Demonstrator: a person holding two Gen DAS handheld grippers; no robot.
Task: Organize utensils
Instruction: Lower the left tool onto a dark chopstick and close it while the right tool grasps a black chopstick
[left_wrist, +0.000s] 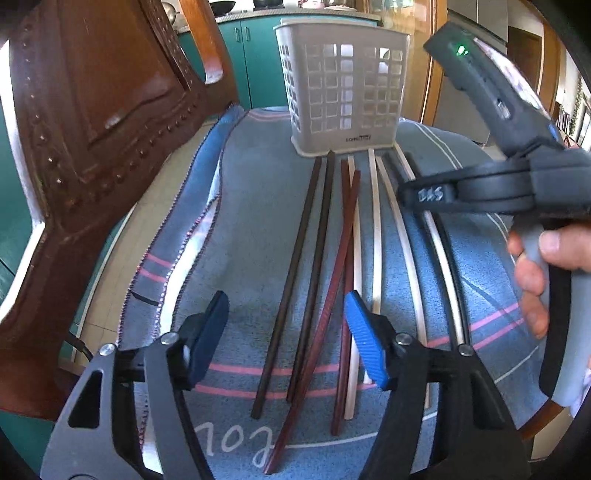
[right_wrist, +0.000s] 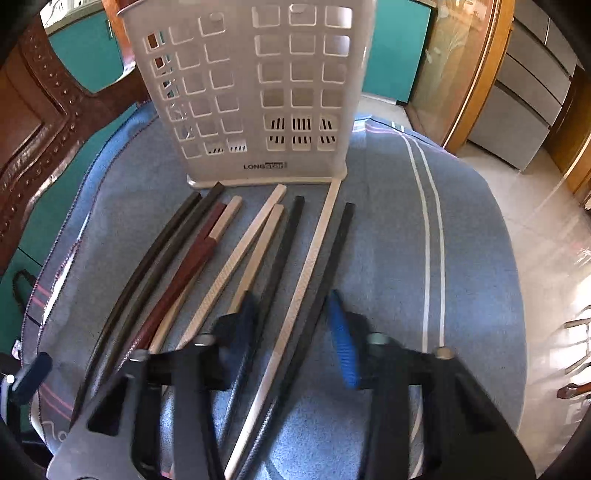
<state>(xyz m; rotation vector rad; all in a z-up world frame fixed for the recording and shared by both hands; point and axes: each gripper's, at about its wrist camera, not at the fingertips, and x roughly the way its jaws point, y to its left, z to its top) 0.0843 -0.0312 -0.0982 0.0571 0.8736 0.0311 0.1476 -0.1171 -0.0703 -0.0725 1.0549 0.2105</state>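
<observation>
Several chopsticks lie side by side on a blue towel (left_wrist: 251, 221), pointing at a white perforated utensil basket (left_wrist: 343, 92) (right_wrist: 255, 92). My left gripper (left_wrist: 288, 336) is open just above them. Two dark brown sticks (left_wrist: 286, 288) and a red one (left_wrist: 329, 266) run between its pads. My right gripper (right_wrist: 291, 332) hangs low over the right-hand sticks. A black stick (right_wrist: 280, 258), a cream one (right_wrist: 311, 258) and another black one (right_wrist: 333, 258) pass between its pads, which do not visibly press on them. In the left wrist view, a hand holds the right gripper (left_wrist: 410, 194) at the right.
A brown studded leather chair (left_wrist: 92, 110) stands close on the left. The towel covers a round table whose edge (right_wrist: 509, 258) drops off to a tiled floor (right_wrist: 546, 221) on the right. Teal cabinets (left_wrist: 255, 62) stand behind the basket.
</observation>
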